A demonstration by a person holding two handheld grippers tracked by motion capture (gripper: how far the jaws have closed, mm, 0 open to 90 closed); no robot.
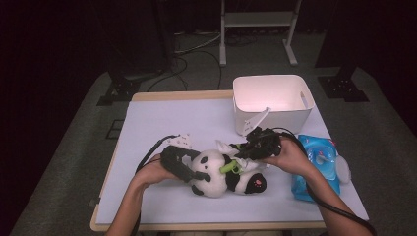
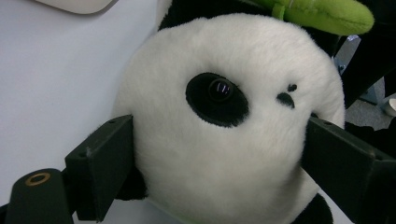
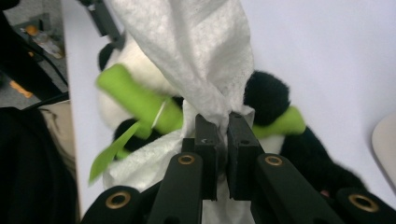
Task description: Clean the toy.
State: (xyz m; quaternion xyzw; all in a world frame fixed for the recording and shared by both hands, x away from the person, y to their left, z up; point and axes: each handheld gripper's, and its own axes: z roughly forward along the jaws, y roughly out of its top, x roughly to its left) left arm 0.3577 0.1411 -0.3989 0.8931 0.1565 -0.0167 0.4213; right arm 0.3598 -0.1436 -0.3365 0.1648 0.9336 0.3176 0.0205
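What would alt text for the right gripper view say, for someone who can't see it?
The right hand-held gripper is shut on a white wipe, which is bunched between its black jaws over a plush panda lying on the white table. The panda holds a green plush bamboo stalk with a leaf hanging from it.

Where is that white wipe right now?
In the right gripper view the wipe is pinched in the right hand-held gripper, draped over the panda near the table's middle.
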